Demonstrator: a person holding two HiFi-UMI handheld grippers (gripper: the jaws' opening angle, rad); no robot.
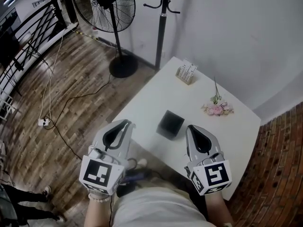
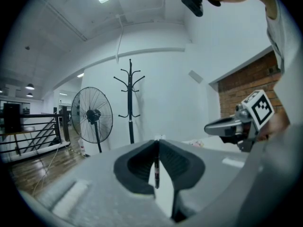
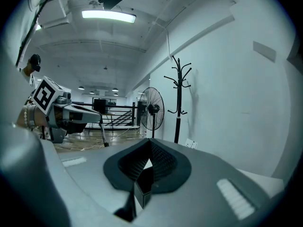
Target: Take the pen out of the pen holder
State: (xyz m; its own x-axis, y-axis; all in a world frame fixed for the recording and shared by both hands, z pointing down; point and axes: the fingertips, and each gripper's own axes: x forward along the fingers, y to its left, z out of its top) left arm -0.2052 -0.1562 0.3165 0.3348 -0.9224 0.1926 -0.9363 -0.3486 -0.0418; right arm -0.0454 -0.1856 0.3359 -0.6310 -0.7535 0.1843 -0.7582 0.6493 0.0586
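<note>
A black cube-shaped pen holder [image 1: 170, 124] stands on the white table [image 1: 156, 91], between my two grippers. My left gripper [image 1: 128, 123] is to its left, at the table's edge. In the left gripper view its jaws [image 2: 157, 142] are shut on a thin dark pen [image 2: 156, 169] that hangs upright between the pads. My right gripper [image 1: 190, 126] sits just right of the holder with its tips together [image 3: 150, 142]. The holder [image 3: 142, 190] shows below through the gap behind those tips. I cannot tell whether the right gripper touches the holder.
A pink flower sprig [image 1: 217, 109] and a small card box [image 1: 186, 73] lie at the far side of the table. A standing fan [image 1: 113, 4] and a coat stand [image 1: 163, 22] are on the wooden floor beyond. Cables [image 1: 71, 103] cross the floor at the left.
</note>
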